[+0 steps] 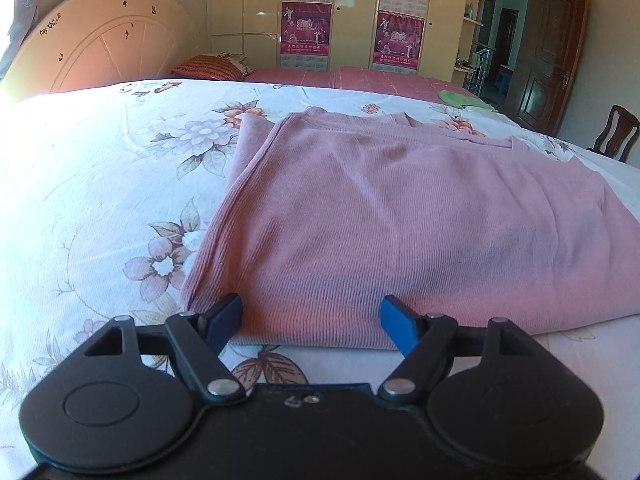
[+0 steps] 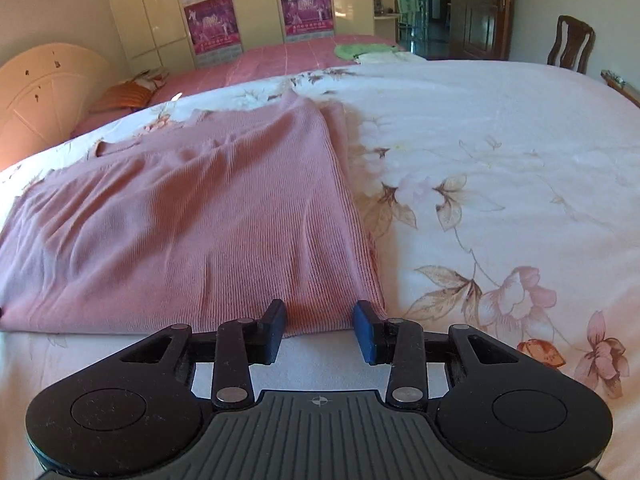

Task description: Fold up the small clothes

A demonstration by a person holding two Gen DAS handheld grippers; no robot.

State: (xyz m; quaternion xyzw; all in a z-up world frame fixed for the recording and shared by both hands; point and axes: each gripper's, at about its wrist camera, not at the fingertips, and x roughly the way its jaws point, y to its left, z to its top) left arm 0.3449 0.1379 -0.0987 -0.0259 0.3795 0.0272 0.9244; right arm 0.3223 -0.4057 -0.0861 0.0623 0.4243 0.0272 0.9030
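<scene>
— So, where do we see the pink garment (image 1: 400, 216)?
— Folded on the bed (image 1: 100, 184), its near edge between both pairs of fingers.
— Our grips?
— Left hand-held gripper (image 1: 312, 320) gapes wide; right hand-held gripper (image 2: 320, 330) narrower, both unclamped.

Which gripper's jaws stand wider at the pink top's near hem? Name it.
The left gripper: its jaws gape wide across the pink top, near its left corner. The right gripper shows a narrower gap at the other corner.

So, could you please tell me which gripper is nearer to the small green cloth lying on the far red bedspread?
Right, probably. The right gripper sits at the folded pink ribbed garment's near right corner, the green cloth side; the left gripper sits at the near left corner.
</scene>
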